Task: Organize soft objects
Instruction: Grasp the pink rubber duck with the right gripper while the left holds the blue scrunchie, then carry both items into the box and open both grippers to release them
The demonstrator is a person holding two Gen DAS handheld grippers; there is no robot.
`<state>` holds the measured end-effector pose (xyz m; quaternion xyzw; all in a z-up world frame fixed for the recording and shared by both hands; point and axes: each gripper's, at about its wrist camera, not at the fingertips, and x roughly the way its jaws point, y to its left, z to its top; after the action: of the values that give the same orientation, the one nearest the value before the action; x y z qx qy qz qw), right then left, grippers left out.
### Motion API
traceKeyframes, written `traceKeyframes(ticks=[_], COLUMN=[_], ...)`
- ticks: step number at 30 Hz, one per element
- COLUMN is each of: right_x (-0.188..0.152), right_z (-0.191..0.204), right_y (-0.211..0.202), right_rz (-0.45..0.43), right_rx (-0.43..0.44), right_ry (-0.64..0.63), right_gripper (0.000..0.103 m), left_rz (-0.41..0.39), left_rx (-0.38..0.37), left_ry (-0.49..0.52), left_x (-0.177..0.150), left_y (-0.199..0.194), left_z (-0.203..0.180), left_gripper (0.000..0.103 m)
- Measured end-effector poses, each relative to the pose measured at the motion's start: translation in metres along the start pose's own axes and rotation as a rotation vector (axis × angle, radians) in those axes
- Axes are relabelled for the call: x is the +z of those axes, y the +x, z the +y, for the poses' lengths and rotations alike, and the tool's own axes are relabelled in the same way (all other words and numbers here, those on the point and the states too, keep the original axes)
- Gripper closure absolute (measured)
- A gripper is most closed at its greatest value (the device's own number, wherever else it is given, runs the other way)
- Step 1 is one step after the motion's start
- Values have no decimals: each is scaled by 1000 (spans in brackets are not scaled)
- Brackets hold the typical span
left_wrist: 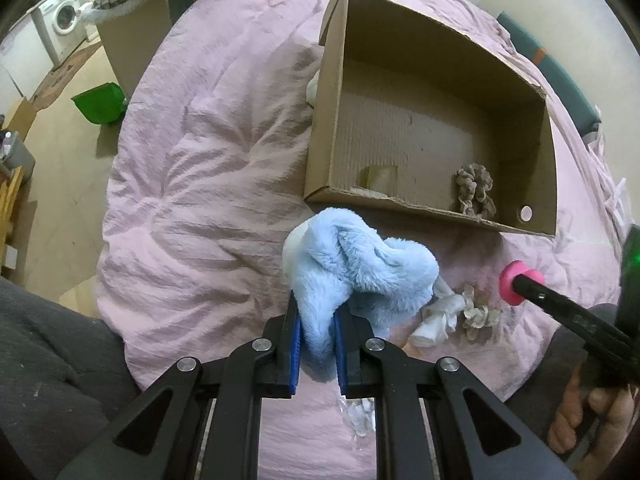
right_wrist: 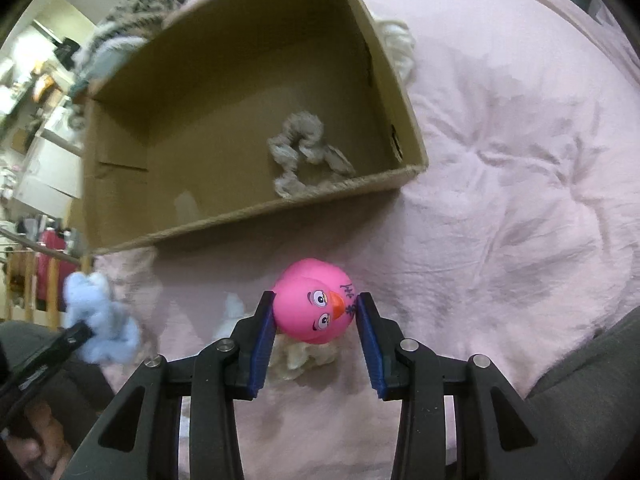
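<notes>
You see a pink-quilted bed [left_wrist: 208,168]; at ten o'clock, a washing machine [left_wrist: 64,20] and green bin [left_wrist: 100,106] on beige floor [left_wrist: 68,184].

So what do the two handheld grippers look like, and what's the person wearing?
Both are alike: the left gripper and right gripper have matte black scissor-style linkage arms joined by round silver pivot pins, and flat black fingers lined with ribbed blue pads. The right one's body shows a small green light in the left wrist view. Dark grey clothing is visible.
</notes>
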<state>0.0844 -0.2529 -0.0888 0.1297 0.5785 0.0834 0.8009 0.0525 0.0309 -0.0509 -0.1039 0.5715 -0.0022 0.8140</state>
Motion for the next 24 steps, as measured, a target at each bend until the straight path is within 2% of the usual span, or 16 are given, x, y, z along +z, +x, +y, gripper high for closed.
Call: traceKeyframes(ticks=[7,11,24], right_x=[-10,-8,-8], right_z=[13,27,33], right_y=[-24,-20,-22], right_rz=[-50,-56,-67], right_rx=[37,40,96], right_ry=[-75,-112,-127], right_gripper=[61,61,61], left_rz=[-15,-17,-18], left_rx=[22,35,53], left_ry=[18,28,60], left_x=[-1,-2,-3], left_y=[-2,-1,0], left_z=[-4,-4,-8], left_gripper=[90,90,90])
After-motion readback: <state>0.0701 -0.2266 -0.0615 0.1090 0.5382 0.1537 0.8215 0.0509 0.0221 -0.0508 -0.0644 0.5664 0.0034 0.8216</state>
